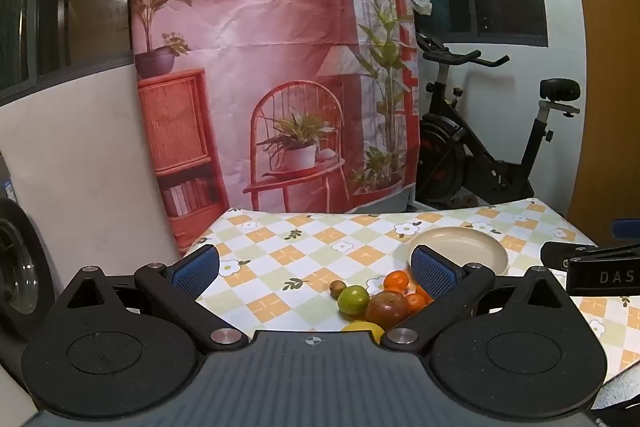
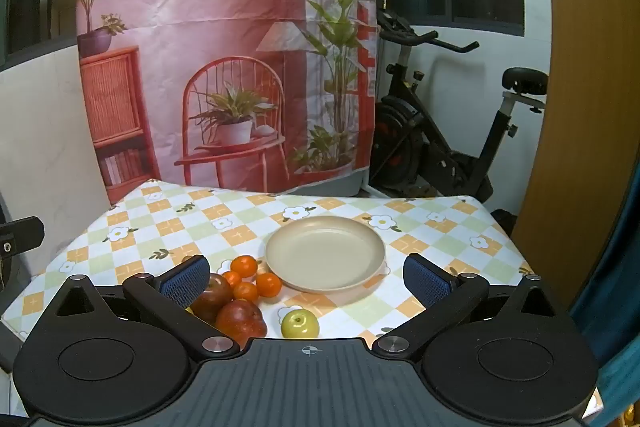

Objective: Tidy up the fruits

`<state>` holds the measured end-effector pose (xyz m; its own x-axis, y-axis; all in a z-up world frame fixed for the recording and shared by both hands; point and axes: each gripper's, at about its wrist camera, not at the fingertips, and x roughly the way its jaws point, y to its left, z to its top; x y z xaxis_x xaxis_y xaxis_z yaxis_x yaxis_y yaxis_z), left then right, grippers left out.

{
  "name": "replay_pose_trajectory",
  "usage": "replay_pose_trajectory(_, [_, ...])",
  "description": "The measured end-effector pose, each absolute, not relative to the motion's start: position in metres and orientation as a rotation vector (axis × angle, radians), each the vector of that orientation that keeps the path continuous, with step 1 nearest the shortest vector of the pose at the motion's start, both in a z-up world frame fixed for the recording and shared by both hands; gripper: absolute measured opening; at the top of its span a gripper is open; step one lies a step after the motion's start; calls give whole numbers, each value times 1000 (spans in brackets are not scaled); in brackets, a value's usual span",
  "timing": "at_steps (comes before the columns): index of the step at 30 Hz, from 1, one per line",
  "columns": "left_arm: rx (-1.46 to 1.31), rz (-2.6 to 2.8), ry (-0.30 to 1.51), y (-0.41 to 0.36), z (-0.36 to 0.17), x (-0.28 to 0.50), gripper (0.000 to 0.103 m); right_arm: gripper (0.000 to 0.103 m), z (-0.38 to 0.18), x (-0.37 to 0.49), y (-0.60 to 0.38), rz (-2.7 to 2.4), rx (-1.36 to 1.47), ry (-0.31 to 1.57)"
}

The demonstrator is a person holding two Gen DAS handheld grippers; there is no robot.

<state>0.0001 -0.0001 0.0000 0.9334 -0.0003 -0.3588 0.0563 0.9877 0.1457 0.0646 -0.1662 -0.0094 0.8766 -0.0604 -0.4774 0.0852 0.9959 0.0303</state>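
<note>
A heap of fruit lies on the checked tablecloth (image 2: 180,227). It holds several small oranges (image 2: 268,284), two red apples (image 2: 241,321) and a green apple (image 2: 300,323) standing a little apart. An empty beige plate (image 2: 326,251) sits just beyond them. My right gripper (image 2: 306,281) hovers open over the near table edge, nothing between its fingers. In the left wrist view the heap shows a green fruit (image 1: 353,299), a red apple (image 1: 387,309), an orange (image 1: 396,281), a small brown fruit (image 1: 338,289) and a yellow fruit (image 1: 364,329). My left gripper (image 1: 316,273) is open and empty, left of the plate (image 1: 460,247).
A printed pink backdrop (image 2: 224,47) hangs behind the table's far edge. An exercise bike (image 2: 432,147) stands at the back right on the floor. A wooden panel (image 2: 592,107) rises at the right. Part of the right gripper (image 1: 592,267) shows at the left wrist view's right edge.
</note>
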Motion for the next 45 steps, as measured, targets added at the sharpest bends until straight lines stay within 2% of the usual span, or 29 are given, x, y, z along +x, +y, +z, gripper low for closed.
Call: replay_pose_trajectory(45, [133,-39,415,2,0,8,103,103,-10,64,-166,-75,55,501])
